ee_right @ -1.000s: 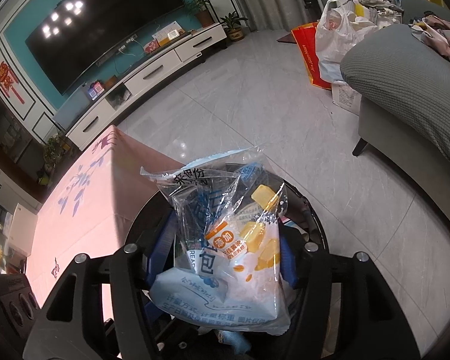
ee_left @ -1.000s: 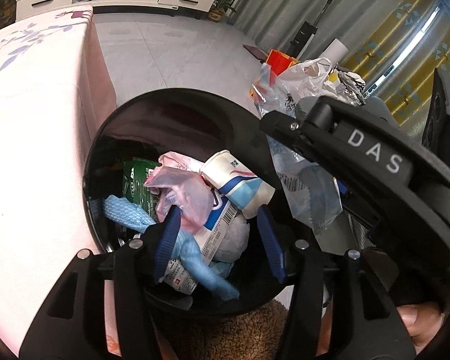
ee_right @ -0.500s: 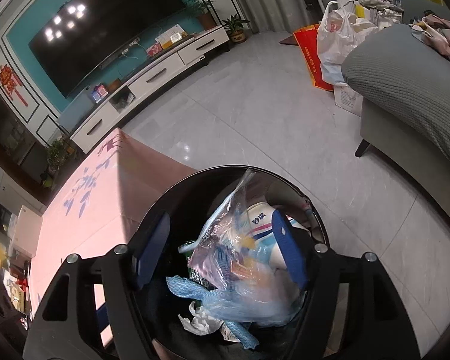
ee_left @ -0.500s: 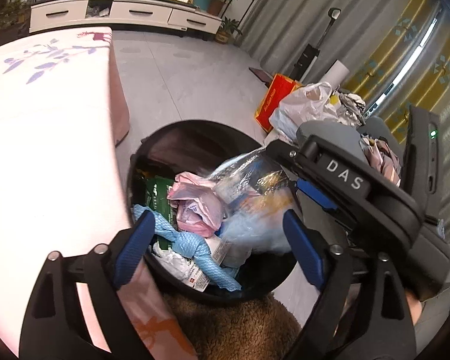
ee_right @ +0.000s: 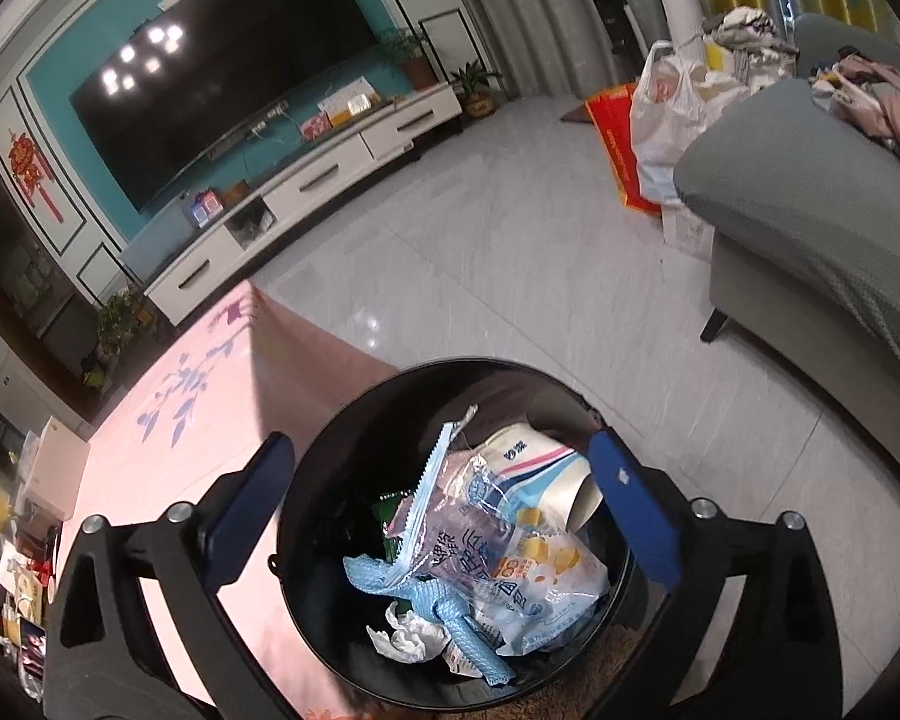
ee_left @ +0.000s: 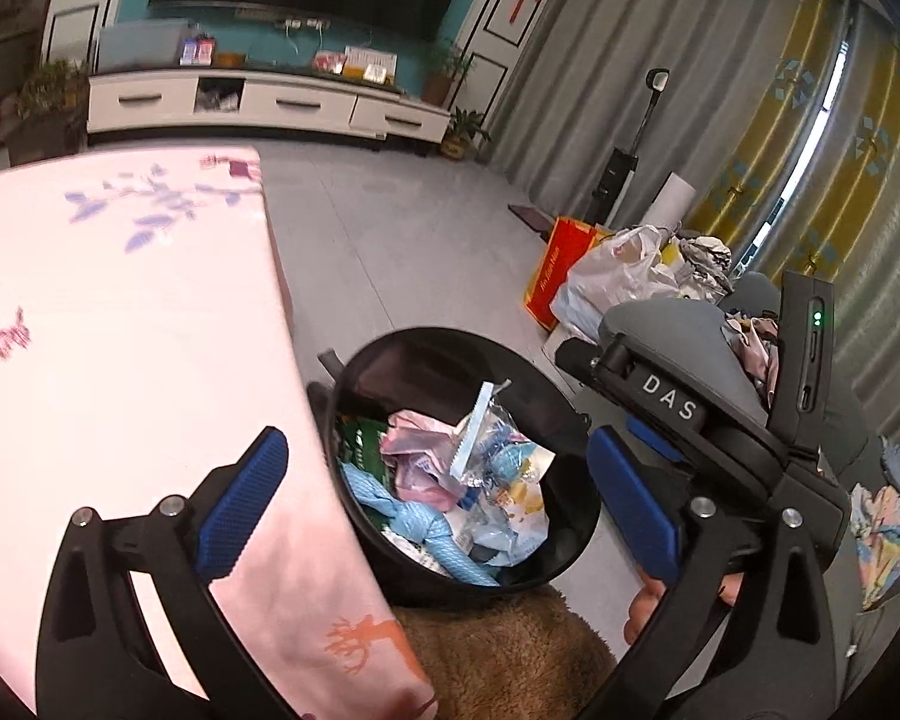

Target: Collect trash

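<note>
Blue-padded jaws of both the left gripper (ee_left: 435, 495) and right gripper (ee_right: 441, 495) are spreading wide, gripping nothing. Just beyond the fingertips, the black bin (ee_right: 354, 450) is holding the trash: clear snack wrappers (ee_right: 510, 564), a blue cloth (ee_right: 432, 606), crumpled tissue (ee_right: 408, 639) and a paper cup (ee_right: 546, 474). Lower layers are lying hidden; the wrappers' print is showing too small to read.
</note>
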### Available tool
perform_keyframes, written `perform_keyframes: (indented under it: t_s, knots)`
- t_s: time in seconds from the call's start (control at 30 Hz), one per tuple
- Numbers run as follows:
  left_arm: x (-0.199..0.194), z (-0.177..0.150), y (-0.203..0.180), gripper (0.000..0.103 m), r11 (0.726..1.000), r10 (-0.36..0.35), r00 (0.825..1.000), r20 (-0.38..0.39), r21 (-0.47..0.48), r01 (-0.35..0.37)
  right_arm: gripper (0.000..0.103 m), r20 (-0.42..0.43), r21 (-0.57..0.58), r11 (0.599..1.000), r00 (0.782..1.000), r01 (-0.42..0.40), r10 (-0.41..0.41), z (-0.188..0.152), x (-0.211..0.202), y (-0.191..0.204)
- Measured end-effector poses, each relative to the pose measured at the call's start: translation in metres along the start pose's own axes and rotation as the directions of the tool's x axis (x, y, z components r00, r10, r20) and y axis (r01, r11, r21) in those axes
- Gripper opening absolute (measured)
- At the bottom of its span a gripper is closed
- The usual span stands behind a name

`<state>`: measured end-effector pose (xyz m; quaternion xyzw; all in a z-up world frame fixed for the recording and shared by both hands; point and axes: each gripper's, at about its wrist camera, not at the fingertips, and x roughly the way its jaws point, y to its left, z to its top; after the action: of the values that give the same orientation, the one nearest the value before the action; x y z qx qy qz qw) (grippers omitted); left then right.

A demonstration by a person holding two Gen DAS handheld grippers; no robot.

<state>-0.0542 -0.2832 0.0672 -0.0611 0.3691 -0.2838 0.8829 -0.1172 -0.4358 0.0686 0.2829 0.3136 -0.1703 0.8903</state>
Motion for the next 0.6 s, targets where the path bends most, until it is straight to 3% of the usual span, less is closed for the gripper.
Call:
perform_keyframes:
  t_s: [0.2,0.3,0.43,0.6]
  knots:
    - [-0.027,0.003,-0.009,0.1,0.997,0.041,0.997,0.063,0.058,-0.045,0.1,0.089,-0.037,0.999,0.996,0.014,-0.01,0.005,-0.032,0.006]
    - [-0.042,0.005,-0.014,0.1,0.996,0.016,0.996,0.092,0.081,-0.023,0.1,0.136,-0.064,0.998,0.991,0.012,-0.003,0.004,-0.046,0.011]
    - [-0.054,0.005,-0.021,0.1,0.995,0.007,0.991,0.133,0.099,-0.02,0.1,0.145,-0.08,0.997,0.989,0.017,-0.005,0.004,-0.05,0.014]
    - [-0.053,0.002,-0.029,0.1,0.991,0.02,0.994,0.103,0.132,-0.034,0.1,0.133,-0.08,0.996,0.991,0.028,-0.017,0.005,-0.045,0.015]
